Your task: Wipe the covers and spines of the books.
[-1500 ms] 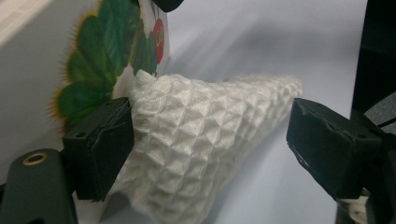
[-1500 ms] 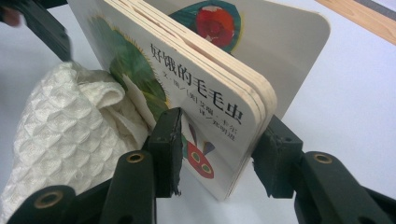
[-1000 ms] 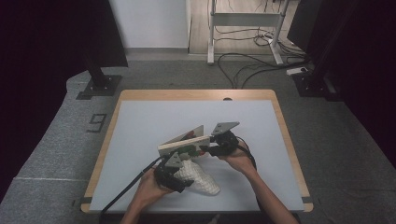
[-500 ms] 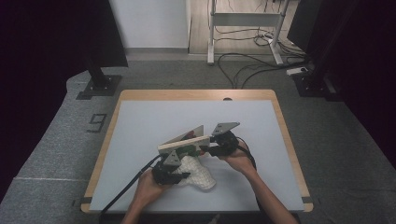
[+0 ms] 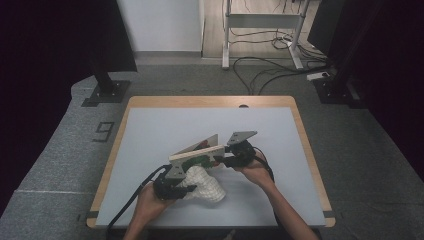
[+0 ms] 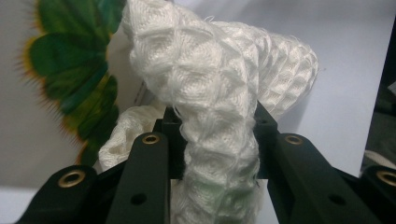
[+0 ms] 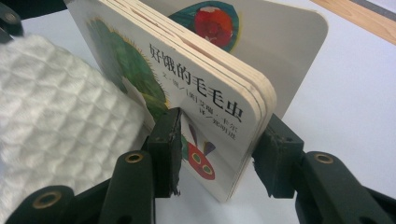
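White waffle-weave cloth (image 6: 219, 93), pinched in the left gripper (image 5: 172, 186), sits lower left of the cardboard picture book (image 7: 187, 88) clamped upright by the right gripper (image 5: 235, 156).

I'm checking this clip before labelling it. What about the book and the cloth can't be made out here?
- Book: in the right claw view its open pages are hidden behind the cover; the top is cut off by the edge.
- Book title: too small in the high view.
- White cloth: in the left claw view its lower end is hidden between the jaws.
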The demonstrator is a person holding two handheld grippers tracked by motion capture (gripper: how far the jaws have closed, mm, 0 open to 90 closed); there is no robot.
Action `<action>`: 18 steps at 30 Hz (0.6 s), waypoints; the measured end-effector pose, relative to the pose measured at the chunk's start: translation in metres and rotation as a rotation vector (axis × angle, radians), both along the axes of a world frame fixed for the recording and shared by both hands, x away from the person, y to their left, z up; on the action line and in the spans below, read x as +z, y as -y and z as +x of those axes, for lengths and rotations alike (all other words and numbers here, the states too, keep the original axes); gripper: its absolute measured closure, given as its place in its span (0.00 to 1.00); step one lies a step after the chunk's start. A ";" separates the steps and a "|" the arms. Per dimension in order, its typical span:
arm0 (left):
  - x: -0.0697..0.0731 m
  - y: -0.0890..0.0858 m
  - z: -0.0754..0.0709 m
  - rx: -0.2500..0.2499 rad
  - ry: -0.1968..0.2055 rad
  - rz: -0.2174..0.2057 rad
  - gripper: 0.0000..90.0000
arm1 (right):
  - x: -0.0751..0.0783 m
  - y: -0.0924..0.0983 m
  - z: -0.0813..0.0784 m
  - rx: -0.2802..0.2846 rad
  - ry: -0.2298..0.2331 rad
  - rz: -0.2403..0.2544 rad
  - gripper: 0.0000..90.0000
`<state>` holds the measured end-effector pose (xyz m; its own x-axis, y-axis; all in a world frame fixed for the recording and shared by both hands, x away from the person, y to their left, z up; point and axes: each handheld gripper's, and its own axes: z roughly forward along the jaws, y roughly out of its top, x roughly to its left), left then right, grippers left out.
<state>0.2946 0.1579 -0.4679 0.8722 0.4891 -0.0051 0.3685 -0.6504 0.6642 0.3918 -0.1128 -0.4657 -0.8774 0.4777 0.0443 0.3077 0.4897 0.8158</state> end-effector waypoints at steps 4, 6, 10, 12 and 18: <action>0.003 -0.009 -0.004 0.015 0.005 0.004 0.75 | 0.000 0.000 0.000 -0.001 -0.001 0.002 0.60; 0.005 -0.016 -0.006 0.028 0.005 -0.002 0.75 | -0.001 0.001 0.000 0.001 -0.001 0.004 0.60; 0.011 -0.028 -0.011 0.054 0.013 -0.010 0.75 | -0.001 0.001 0.000 0.000 -0.001 0.007 0.60; 0.013 -0.034 -0.012 0.069 0.014 -0.013 0.74 | -0.001 0.001 0.000 -0.001 -0.002 0.008 0.60; 0.015 -0.057 -0.016 0.118 0.008 -0.012 0.74 | -0.001 0.001 -0.001 -0.001 -0.003 0.008 0.60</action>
